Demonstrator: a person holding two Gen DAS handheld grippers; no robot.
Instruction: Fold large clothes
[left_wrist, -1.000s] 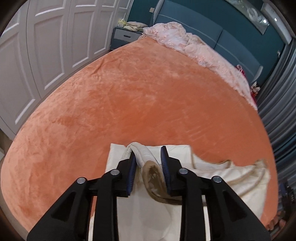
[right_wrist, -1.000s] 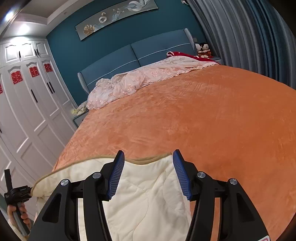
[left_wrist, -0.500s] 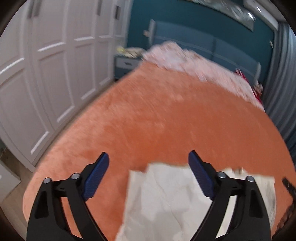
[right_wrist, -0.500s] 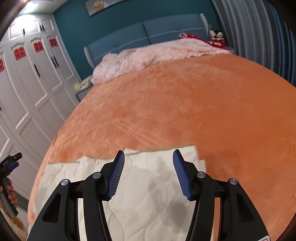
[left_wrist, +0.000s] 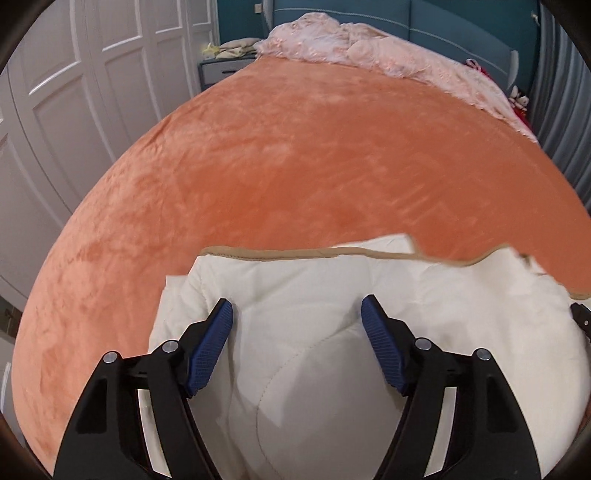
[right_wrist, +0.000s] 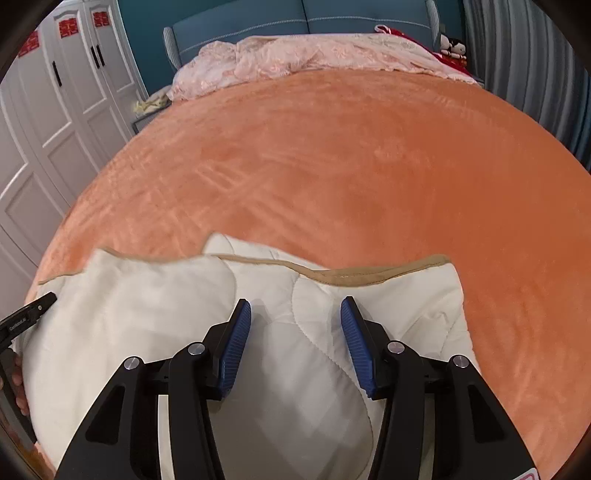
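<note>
Hovering over the folded quilt (left_wrist: 332, 295), both grippers, left (left_wrist: 297, 314) and right (right_wrist: 295, 314), are held apart, empty, just closing slightly; a fresh edge grasp is probably needed next.

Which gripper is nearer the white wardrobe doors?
Left. The left gripper hangs over the cream quilt's end beside the wardrobe doors; the right gripper is over its far end.

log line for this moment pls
task: fold large clothes | left gripper: open, closing slightly, over cream quilt | right gripper: open, closing slightly, over quilt | quilt: folded on orange bedspread
</note>
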